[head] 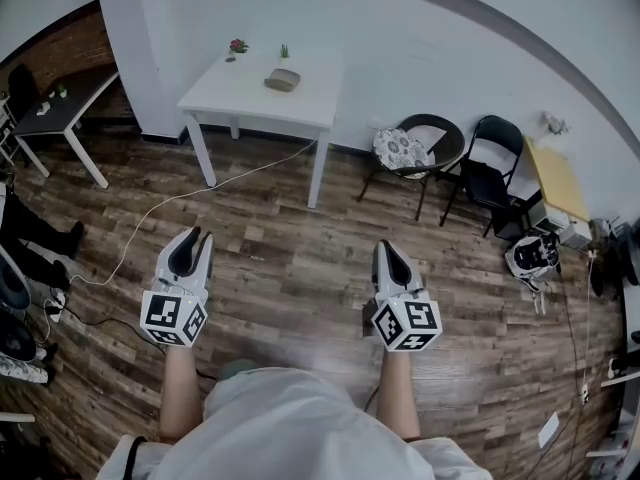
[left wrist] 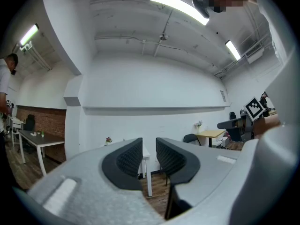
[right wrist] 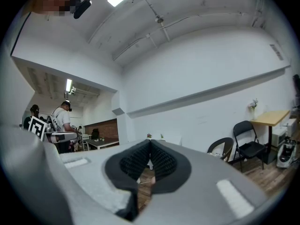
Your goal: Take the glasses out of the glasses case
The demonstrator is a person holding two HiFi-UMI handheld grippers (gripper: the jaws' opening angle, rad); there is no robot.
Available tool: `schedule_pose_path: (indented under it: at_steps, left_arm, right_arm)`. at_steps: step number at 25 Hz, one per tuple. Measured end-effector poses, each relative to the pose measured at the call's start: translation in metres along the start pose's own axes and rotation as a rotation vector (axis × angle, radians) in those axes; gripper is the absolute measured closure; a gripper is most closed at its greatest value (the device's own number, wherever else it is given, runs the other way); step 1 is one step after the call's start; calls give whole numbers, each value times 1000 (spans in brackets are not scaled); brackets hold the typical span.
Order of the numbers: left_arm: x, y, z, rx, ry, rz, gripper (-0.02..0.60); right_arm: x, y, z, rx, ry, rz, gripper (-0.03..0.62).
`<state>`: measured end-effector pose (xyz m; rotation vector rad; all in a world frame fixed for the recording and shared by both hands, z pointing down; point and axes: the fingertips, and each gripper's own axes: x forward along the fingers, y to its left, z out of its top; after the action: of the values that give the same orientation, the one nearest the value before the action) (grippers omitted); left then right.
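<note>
Lower frame: my left fingers (head: 183,253) narrowly parted, right fingers (head: 393,265) pressed together, both empty; case (head: 282,79) on worktop (head: 300,106), upper centre.

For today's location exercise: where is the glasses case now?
In the head view, the glasses case lies on the white table at upper centre, beside the small green plant.

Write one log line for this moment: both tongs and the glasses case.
left tongs: slightly open, empty | right tongs: shut, empty | glasses case: on white table ahead, not yet reached
</note>
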<state>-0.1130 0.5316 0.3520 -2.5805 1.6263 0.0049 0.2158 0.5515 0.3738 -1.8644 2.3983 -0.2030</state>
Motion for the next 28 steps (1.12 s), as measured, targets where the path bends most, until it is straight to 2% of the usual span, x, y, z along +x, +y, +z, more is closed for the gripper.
schedule_pose_path:
  at_steps: [12,23,28]
  left_arm:
    - [50,9,-14,-8,20,-13,492]
    - [128,87,-35,-41,29,-4,492]
    - [168,121,-35,-37,35,-30,488]
  right_arm:
    - [43,-24,-8,29,13,-2,591]
    - [153,-17,-13,3,32,-8,591]
    - [203,-14,-8,5,30,-25,591]
